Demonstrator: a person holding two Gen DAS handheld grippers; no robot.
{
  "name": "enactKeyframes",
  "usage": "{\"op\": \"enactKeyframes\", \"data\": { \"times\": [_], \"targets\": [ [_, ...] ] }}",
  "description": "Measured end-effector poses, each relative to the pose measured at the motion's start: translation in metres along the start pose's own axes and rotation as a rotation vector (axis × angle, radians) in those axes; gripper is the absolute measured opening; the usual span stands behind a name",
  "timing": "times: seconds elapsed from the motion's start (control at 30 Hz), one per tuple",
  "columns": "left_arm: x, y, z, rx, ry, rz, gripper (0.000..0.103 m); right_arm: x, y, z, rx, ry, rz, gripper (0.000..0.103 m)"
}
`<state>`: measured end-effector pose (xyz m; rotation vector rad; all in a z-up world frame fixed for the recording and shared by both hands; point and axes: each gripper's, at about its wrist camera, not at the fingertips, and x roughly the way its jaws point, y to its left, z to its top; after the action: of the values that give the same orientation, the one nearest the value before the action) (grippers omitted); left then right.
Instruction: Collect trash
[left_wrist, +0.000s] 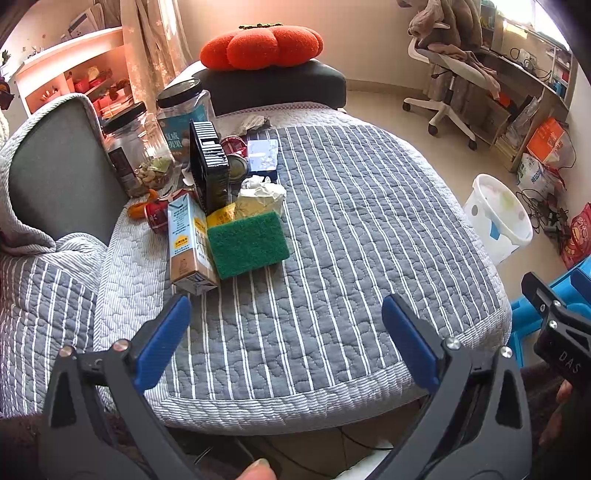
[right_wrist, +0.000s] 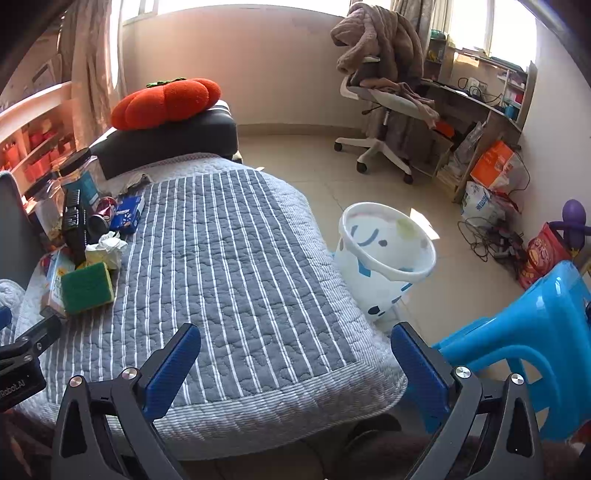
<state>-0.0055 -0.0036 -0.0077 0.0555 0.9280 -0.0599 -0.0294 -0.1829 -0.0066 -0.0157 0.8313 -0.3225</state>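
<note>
Left gripper (left_wrist: 286, 332) with fingers wide apart over the striped quilt (left_wrist: 332, 229), right gripper (right_wrist: 295, 362) likewise spread and empty, green sponge (left_wrist: 247, 243) at 11 o'clock, crumpled tissue (left_wrist: 262, 192) just behind it, white bin (right_wrist: 384, 254) on the floor at 1 o'clock.

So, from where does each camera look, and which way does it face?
Left wrist: on the left gripper, facing across the quilt to the sponge and carton; open blue fingers and a fingertip show.
Right wrist: on the right gripper, facing the quilt and bin; open fingers show.
Shared: quilt, sponge, bin, tomato cushion.
</note>
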Motion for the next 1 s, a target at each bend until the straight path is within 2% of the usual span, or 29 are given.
{"op": "enactKeyframes", "data": {
  "times": [1.0],
  "targets": [
    [0.002, -0.0012, -0.0005, -0.003, 0.013, -0.008, 0.102, -0.0004, -0.0034, -0.001, -0.002, -0.004, -0.013, 0.103]
  ]
}}
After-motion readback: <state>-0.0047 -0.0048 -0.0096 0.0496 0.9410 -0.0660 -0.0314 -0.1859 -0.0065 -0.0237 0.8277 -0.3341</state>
